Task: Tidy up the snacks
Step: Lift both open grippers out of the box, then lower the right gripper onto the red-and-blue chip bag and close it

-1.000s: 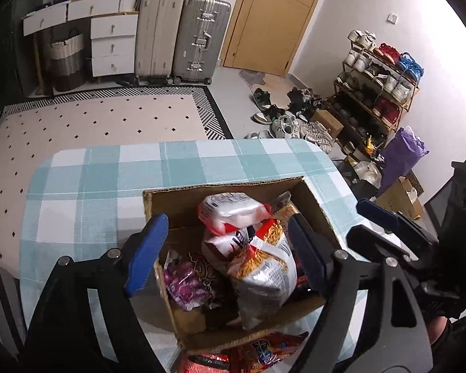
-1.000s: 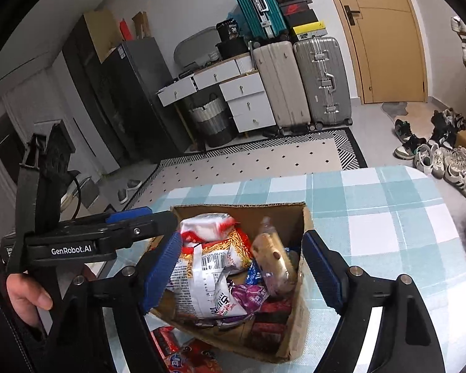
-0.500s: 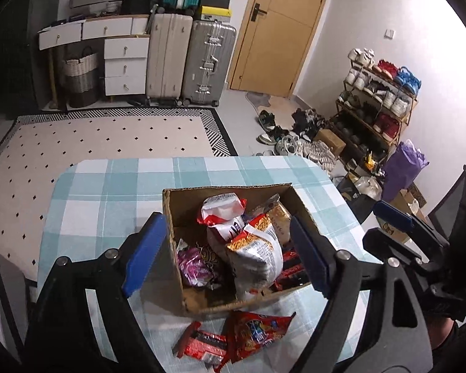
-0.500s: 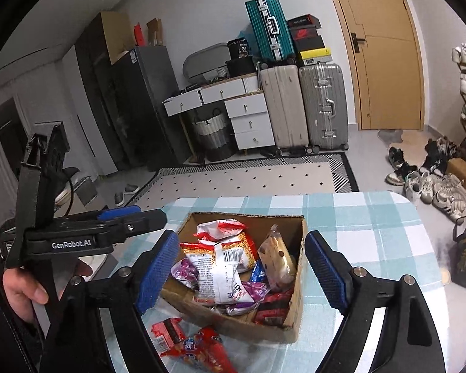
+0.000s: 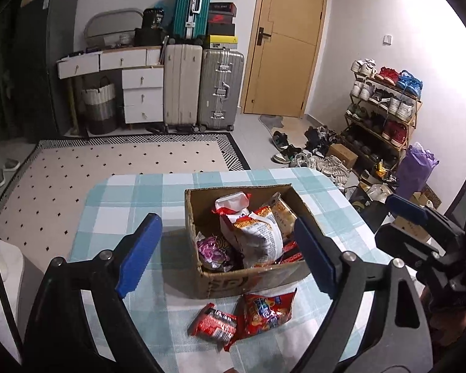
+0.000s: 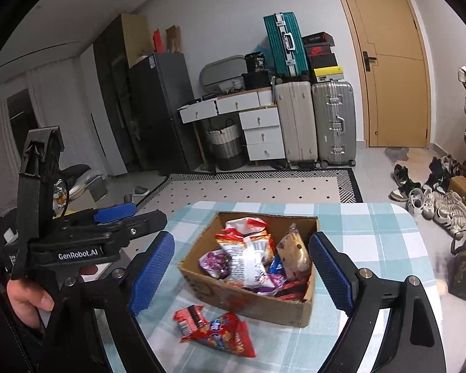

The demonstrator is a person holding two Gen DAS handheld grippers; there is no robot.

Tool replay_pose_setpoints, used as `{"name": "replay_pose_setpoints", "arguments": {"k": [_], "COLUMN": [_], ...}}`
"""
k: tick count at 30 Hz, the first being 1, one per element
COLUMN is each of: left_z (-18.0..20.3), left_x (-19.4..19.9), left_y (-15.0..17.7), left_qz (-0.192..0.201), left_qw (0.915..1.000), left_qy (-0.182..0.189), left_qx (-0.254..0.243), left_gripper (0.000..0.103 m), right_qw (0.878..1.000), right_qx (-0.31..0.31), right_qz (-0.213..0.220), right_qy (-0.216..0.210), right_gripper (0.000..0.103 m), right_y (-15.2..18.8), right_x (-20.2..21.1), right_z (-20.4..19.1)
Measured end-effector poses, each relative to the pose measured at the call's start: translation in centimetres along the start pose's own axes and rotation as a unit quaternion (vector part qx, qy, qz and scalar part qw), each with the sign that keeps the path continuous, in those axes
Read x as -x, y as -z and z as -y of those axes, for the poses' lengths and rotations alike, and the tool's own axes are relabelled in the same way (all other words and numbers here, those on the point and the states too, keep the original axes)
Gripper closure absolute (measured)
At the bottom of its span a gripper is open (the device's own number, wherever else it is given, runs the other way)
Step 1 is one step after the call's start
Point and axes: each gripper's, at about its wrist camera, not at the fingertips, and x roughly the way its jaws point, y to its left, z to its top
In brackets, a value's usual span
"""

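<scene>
An open cardboard box (image 5: 248, 281) (image 6: 242, 303) stands on the checked tablecloth, packed with several snack bags, a white and orange bag (image 5: 258, 236) (image 6: 245, 258) on top. Two red snack packets (image 5: 258, 312) (image 6: 216, 329) lie on the cloth just in front of the box. My left gripper (image 5: 230, 250) hangs back above the box, jaws opening, nothing between them. My right gripper (image 6: 242, 270) is likewise held back and above, jaws opening and empty. The left gripper (image 6: 130, 217) also shows in the right wrist view, at the left, in a hand.
The table (image 5: 133, 192) has a rounded far edge, with a patterned rug (image 5: 108, 161) beyond. Suitcases (image 5: 202, 84), white drawers (image 5: 143, 96) and a door stand at the far wall. A shoe rack (image 5: 385, 105) and loose shoes lie right of the table.
Both grippers have pulled back and risen away from the box, which now looks smaller. Their jaws stand wider. The two red packets in front of the box have come fully into view.
</scene>
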Motion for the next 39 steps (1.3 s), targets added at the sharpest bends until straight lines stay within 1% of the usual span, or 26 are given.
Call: {"name": "replay_pose_setpoints", "arguments": {"k": [4, 6, 7, 15, 19, 25, 29, 35, 39], "left_z": [0.4, 0.6, 0.7, 1.1, 1.2, 0.3, -0.6, -1.7, -2.3], "left_x": [2.0, 2.9, 3.4, 7.3, 8.2, 7.5, 6.1, 4.0, 2.3], "left_y": [1.1, 1.7, 1.9, 4.2, 6.0, 8.8, 10.9, 13.4, 14.8], "left_qz": [0.008, 0.013, 0.016, 0.039, 0.035, 0.018, 0.0, -0.017, -0.03], "left_qw": [0.9999, 0.9998, 0.9997, 0.9985, 0.9982, 0.9977, 0.9965, 0.9953, 0.9947], "left_qy": [-0.007, -0.013, -0.016, -0.039, -0.049, -0.058, -0.076, -0.078, -0.079], "left_qx": [0.001, 0.001, 0.001, 0.001, 0.008, 0.03, 0.037, 0.055, 0.059], "left_gripper": [0.011, 0.003, 0.002, 0.001, 0.001, 0.001, 0.001, 0.001, 0.001], "right_qw": [1.0, 1.0, 1.0, 1.0, 0.999, 1.0, 1.0, 1.0, 0.999], "right_qx": [0.005, 0.009, 0.01, 0.019, 0.024, 0.024, 0.014, -0.003, -0.013], "right_qz": [0.008, 0.01, 0.011, 0.021, 0.023, 0.011, -0.004, -0.031, -0.047], "right_qy": [-0.004, -0.004, -0.003, -0.001, -0.002, -0.004, -0.004, -0.004, -0.005], "right_gripper": [0.011, 0.01, 0.01, 0.008, 0.007, 0.005, 0.005, 0.005, 0.005], "right_y": [0.6, 1.1, 1.3, 3.3, 4.7, 7.3, 9.1, 11.7, 12.7], "right_x": [1.5, 2.3, 2.6, 4.7, 5.4, 5.0, 3.9, 1.6, 0.1], "right_z": [-0.9, -1.4, -1.5, -2.7, -3.2, -3.6, -3.4, -2.6, -2.1]}}
